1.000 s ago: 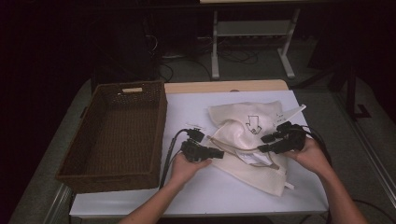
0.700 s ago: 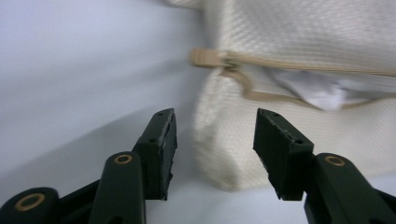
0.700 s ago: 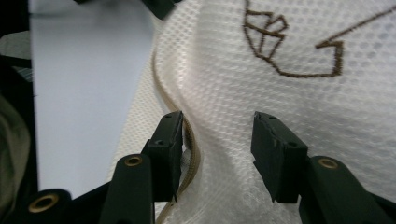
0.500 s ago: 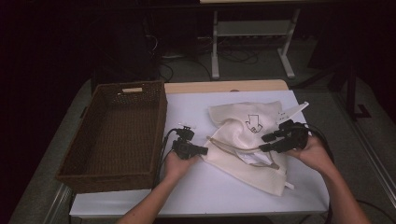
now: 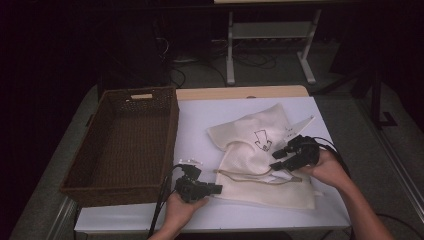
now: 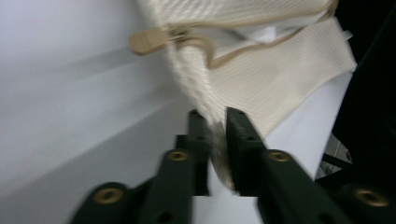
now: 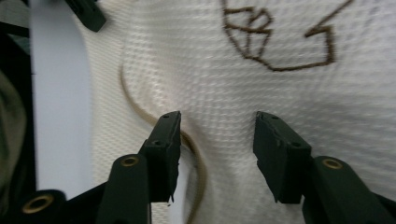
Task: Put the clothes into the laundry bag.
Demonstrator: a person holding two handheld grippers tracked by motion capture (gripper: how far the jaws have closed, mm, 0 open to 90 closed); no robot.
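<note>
A cream cloth bag [image 5: 260, 165] with a printed arrow [image 5: 261, 139] lies crumpled on the white table [image 5: 200, 120]. A tan drawstring [image 5: 245, 175] crosses it. My left gripper [image 5: 217, 189] is at the bag's near-left corner. In the left gripper view the bag's edge [image 6: 261, 79] fills the narrow gap of that gripper [image 6: 215, 116]; its jaws have just been opening a little. My right gripper [image 5: 277, 161] rests on the bag's right side. In its own view this gripper [image 7: 217, 121] stands open over flat cloth [image 7: 280, 93], with the drawstring [image 7: 140, 112] by one jaw.
An empty brown wicker basket [image 5: 170, 125] takes up the table's left side. A wooden strip [image 5: 240, 92] runs along the far edge. Beyond it, a metal stand [image 5: 270, 35] and cables lie on the dark floor.
My left gripper has come back toward the table's near edge, and the bag's near-left corner has stretched out with it. The right gripper has stayed on the bag.
</note>
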